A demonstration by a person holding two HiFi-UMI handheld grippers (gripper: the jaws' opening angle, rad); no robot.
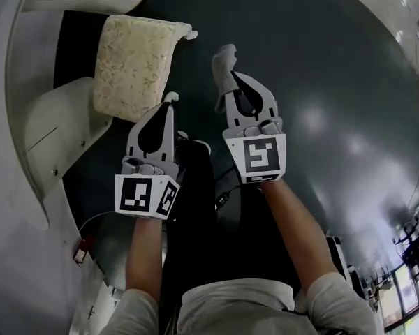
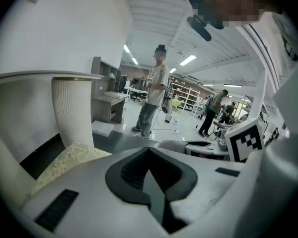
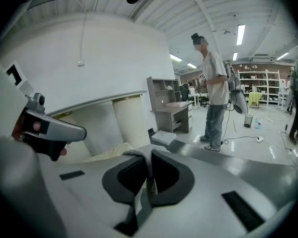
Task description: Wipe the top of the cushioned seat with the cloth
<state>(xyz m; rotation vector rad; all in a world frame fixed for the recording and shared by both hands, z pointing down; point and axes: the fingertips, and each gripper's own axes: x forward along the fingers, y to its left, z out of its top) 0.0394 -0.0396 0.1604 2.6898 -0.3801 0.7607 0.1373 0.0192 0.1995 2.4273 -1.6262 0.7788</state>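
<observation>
The cushioned seat (image 1: 133, 65) is a cream, nubbly pad on a white chair, up and left of both grippers; it also shows as a pale patch (image 2: 69, 157) low in the left gripper view. My right gripper (image 1: 230, 89) is shut on a grey cloth (image 1: 225, 63), which sticks up past its tips over the dark floor, right of the cushion. In the right gripper view the cloth (image 3: 141, 157) is draped over the jaws and pinched between them. My left gripper (image 1: 171, 100) hovers just below the cushion's near corner, jaws together and empty (image 2: 149, 149).
The chair's white shell (image 1: 35, 138) curves round the left side. Glossy dark floor (image 1: 321, 82) fills the right. A person (image 3: 213, 93) stands by a grey desk (image 3: 171, 110) in the background, with others further off. A thin cable (image 1: 98, 222) lies by the chair base.
</observation>
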